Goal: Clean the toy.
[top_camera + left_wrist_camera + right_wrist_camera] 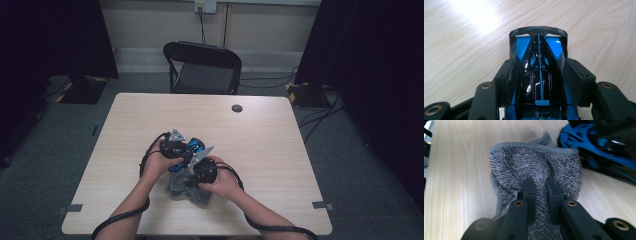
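Where the pale wood table (260,130) nears the person's edge: blue and black toy car (540,75), clamped at mid-body between the two black jaws of the left gripper (540,82), pads pressed flat against both flanks, dark rear wing pointing away from that gripper's camera over bare wood. From the high view, same toy car (192,150) raised just above the tabletop in the left gripper (187,149), grey three-cornered plate uppermost, left hand (159,162) wrapped round the body. Grey terry cloth (534,167), bunched and folded (hemmed edge on top), pinched between the nearly closed jaws of the right gripper (541,190), only a thin fold of fabric between the pads. Seen from above, cloth (181,186) draped under and beside the right gripper (192,170), just below the car and close against it; touching or not, impossible to tell. Right hand (222,182) gripping from the near side, cable trailing along the forearm. In the right gripper view, blue wheel and dark bodywork at upper right, close beside the cloth. Beyond the far edge: black folding chair (202,67). Small dark round grommet (237,108) set in the tabletop, well apart from both grippers.
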Available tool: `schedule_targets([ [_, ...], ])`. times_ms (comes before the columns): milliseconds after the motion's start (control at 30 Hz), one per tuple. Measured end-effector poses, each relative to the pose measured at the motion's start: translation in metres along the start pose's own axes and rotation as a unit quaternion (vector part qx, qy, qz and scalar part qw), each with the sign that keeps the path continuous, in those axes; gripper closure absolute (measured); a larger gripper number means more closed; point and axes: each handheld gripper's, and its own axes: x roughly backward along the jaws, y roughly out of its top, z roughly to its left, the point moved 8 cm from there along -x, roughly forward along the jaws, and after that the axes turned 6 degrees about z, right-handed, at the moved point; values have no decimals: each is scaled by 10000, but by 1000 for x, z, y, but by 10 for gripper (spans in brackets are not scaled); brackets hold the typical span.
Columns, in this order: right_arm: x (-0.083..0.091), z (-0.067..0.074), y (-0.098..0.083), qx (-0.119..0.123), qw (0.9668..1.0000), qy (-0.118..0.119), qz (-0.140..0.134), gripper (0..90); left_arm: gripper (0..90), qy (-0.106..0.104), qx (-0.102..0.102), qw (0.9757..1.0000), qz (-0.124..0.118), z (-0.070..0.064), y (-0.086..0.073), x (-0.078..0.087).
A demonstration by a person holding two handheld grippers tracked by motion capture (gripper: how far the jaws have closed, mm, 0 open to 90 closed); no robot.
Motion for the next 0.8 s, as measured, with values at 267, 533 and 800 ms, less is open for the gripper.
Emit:
schedule_targets([
  [267,-8,-8,8,-116,9999,-18,-25,809,451,29,-15,10000,25,0,-1,1],
  [533,-1,-27,4,-314,9993,-204,-7,808,451,20,-20,10000,25,0,-1,1],
  [800,6,-41,-1,-437,9983,-375,-5,807,451,28,-24,10000,19,0,-1,2],
])
